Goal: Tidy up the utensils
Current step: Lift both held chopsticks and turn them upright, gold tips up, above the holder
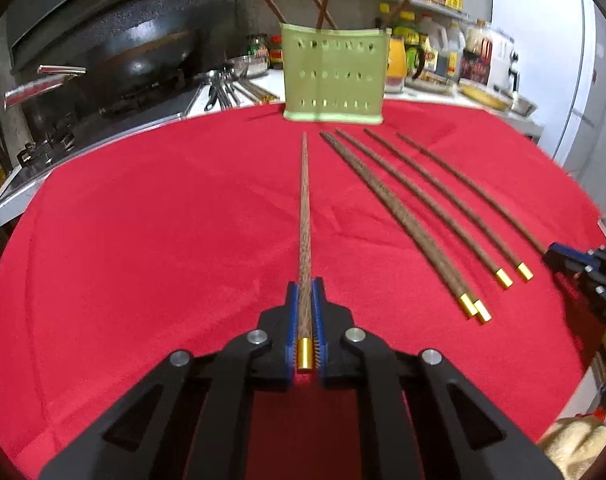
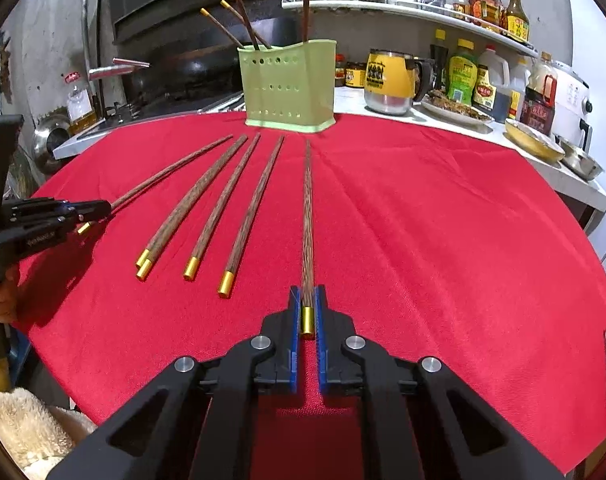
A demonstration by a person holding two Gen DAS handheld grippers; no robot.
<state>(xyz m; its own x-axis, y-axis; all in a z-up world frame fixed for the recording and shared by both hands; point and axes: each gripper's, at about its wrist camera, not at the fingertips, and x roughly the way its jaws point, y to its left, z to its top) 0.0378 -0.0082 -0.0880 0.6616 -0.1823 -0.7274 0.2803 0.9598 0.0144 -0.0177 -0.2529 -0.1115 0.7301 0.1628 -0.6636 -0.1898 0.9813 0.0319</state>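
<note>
Left wrist view: your left gripper (image 1: 305, 312) clamps one gold-capped brown wooden chopstick (image 1: 304, 216); your right gripper (image 2: 308, 312) clamps another (image 2: 307, 216), both aimed at the far green perforated plastic holder (image 1: 333, 76).

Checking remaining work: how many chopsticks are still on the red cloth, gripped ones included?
6: one in the left gripper, one in the right gripper, four loose chopsticks between them on the cloth. None appear hidden.

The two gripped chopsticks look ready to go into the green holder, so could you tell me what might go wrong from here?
1. The left gripper and the right gripper each clamp a chopstick near its gold cap, so the long free tip may swing and miss the green holder.
2. Chopsticks already in the holder lean across its opening and could block entry.
3. Both going in together could collide.
</note>
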